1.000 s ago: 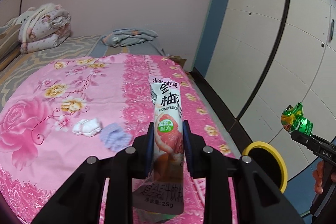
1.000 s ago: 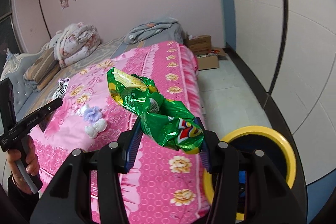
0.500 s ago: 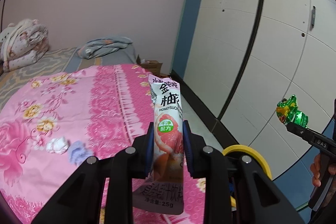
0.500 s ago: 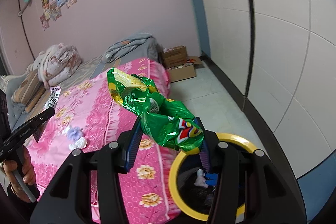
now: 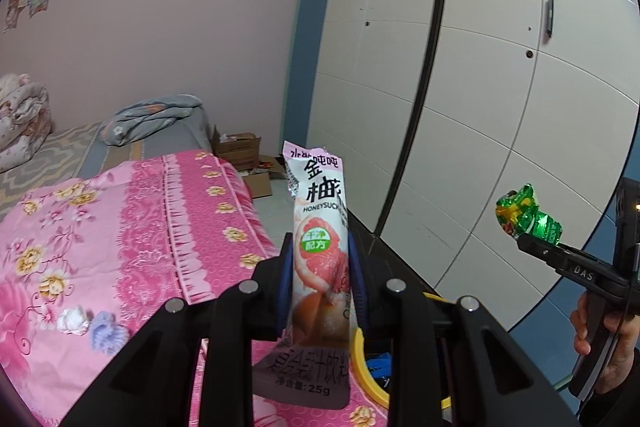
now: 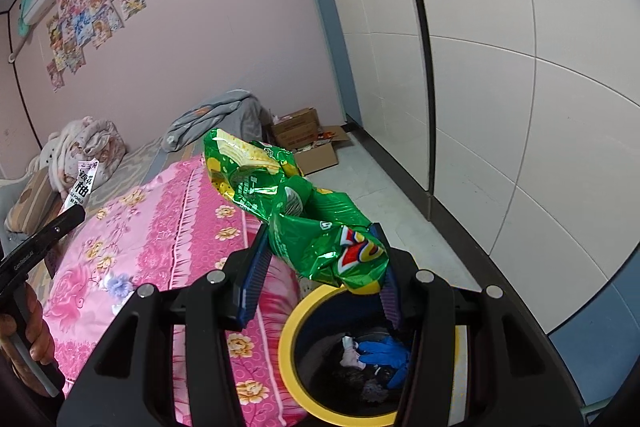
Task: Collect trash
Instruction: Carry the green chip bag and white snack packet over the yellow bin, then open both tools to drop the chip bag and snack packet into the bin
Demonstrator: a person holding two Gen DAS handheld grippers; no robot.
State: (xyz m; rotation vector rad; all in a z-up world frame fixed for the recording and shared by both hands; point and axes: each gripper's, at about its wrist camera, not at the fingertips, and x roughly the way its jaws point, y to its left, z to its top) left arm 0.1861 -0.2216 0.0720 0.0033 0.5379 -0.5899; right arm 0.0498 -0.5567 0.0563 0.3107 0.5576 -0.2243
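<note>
Now my biggest worry is the crumpled green foil chip bag (image 6: 304, 223) in my right tongs (image 6: 320, 271): released early, it could catch the round yellow-rimmed dark bin (image 6: 294, 319) and slide onto the pink floral bed cover (image 6: 160, 227). Next, the tall pink-and-white drink-powder sachet (image 5: 320, 247), clamped in my left tongs (image 5: 320, 287), isn't clearly over the opening. Inside the bin lie a blue glove (image 6: 384, 351) and white scraps (image 6: 350, 351).

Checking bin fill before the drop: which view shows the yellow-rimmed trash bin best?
Right wrist. It looks down into the trash bin, showing most of the yellow rim and the blue glove and other scraps inside. Left wrist shows only slivers of the rim behind the left gripper, contents mostly hidden.
</note>
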